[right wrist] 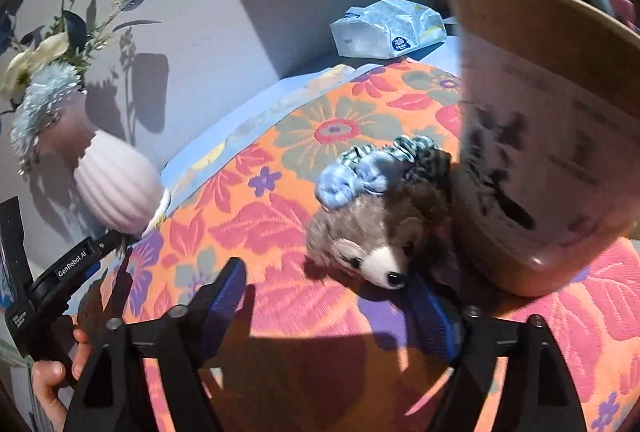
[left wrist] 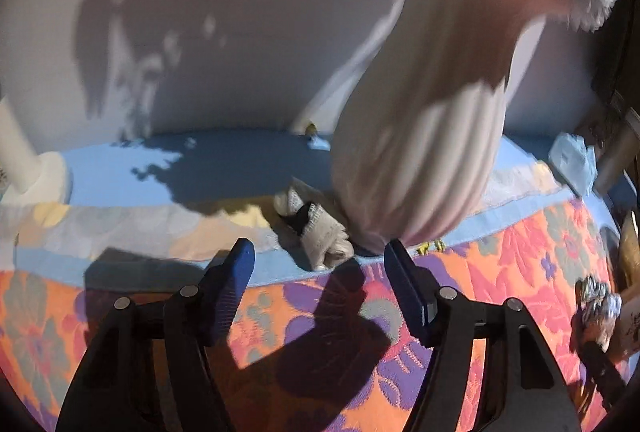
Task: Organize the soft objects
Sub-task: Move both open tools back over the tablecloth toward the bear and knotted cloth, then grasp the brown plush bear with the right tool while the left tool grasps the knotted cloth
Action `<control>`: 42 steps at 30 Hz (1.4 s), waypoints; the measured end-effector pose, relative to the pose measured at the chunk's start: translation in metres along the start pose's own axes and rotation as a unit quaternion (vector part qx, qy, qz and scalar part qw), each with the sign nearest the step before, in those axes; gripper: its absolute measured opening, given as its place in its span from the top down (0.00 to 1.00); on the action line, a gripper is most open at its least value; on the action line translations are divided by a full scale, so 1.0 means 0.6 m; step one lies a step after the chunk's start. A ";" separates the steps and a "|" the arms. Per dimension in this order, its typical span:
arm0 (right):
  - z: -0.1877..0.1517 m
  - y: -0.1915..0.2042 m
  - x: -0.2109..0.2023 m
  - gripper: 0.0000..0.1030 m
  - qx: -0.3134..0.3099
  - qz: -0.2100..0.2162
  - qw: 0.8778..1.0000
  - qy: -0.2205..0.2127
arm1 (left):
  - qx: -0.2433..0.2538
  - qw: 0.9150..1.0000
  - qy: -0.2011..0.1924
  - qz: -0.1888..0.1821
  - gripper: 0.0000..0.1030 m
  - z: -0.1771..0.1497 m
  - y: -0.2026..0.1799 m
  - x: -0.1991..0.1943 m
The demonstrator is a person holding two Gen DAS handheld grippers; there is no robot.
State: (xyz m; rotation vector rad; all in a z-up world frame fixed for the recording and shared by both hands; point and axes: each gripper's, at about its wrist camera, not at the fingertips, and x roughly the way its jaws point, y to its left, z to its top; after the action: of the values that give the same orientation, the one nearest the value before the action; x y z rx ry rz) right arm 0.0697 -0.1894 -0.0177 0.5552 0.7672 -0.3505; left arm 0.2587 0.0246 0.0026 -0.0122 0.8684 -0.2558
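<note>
**Soft toys wait on a flowered cloth as two grippers hang open**

A floral tablecloth (right wrist: pixel 248 192) in orange, pink and purple fills the lower half of both views. At the right of the right wrist view stands a large brown bucket (right wrist: pixel 552 136) with dark printed marks too blurred to read. A ribbed pale pink vase (left wrist: pixel 420 160) dominates the centre right of the left wrist view, holding blue and cream flowers (right wrist: pixel 60 28). A tissue pack (right wrist: pixel 388 28) lies at upper centre; its small blue logo cannot be read. The plush raccoon (right wrist: pixel 380 236) rests at centre, touching the bucket, a blue checked scrunchie (right wrist: pixel 380 168) against its head. A rolled beige sock bundle (left wrist: pixel 316 228) sits just beside the vase's foot. The left gripper (left wrist: pixel 320 264), marked "GenRobot.AI", is spread wide and holds nothing. The right gripper (right wrist: pixel 324 292) is likewise wide and empty, one finger seemingly at the raccoon's snout.
</note>
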 end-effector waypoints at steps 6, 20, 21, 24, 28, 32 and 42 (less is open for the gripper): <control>0.005 0.023 0.020 0.16 -0.013 -0.007 1.000 0.003 | 0.032 0.999 0.016 -0.010 0.51 0.000 -0.015 0.014; 0.003 0.028 0.024 0.17 -0.026 0.002 1.000 0.007 | 0.030 0.999 0.017 0.013 0.64 0.003 0.016 0.018; 0.003 0.029 0.025 0.17 -0.026 0.002 1.000 0.007 | 0.037 0.999 0.015 0.016 0.64 0.005 0.009 0.020; 0.004 0.028 0.025 0.17 -0.026 0.003 1.000 0.007 | 0.042 0.999 0.013 0.017 0.65 0.015 -0.001 0.029; 0.004 0.029 0.026 0.15 -0.027 0.007 1.000 0.009 | 0.043 0.998 0.036 -0.007 0.64 0.029 0.011 0.051; 0.004 0.031 0.027 0.14 -0.029 0.007 1.000 0.009 | 0.023 0.998 0.031 -0.039 0.75 0.037 0.036 0.051; -0.003 0.057 0.035 0.74 -0.079 0.068 0.994 0.033 | 0.027 0.999 -0.004 -0.018 0.91 0.020 0.041 0.008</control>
State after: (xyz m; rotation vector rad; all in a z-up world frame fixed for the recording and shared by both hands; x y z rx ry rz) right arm 0.0996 -0.1631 -0.0222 0.4692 0.8080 -0.1456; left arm 0.2760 0.0462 0.0036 0.0217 0.8534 -0.3119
